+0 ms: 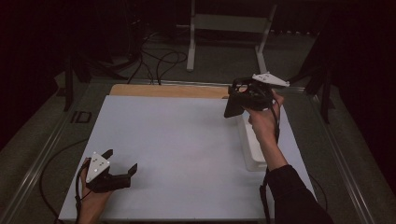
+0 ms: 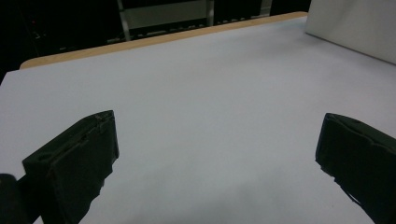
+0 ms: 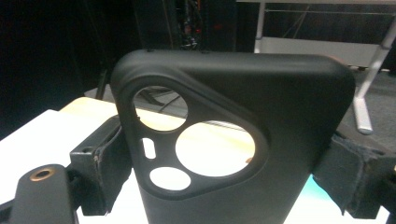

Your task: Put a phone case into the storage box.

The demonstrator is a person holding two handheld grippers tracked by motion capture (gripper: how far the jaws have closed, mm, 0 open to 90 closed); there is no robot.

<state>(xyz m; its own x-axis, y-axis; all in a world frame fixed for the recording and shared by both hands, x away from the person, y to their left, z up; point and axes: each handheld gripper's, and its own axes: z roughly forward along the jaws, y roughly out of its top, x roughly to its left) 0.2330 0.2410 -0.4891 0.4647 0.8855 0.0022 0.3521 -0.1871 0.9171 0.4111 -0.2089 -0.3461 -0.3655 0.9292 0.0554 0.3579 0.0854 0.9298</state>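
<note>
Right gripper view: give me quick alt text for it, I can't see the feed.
A black phone case, held upright between the right gripper's two jaws, shows its back with camera cutouts. Behind it lie the white table and a dark room.

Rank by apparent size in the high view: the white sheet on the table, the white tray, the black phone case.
1. white sheet, by far the largest.
2. white tray, partly hidden behind the person's forearm.
3. black phone case, clamped in the right gripper above the table; being raised may enlarge it slightly.
</note>
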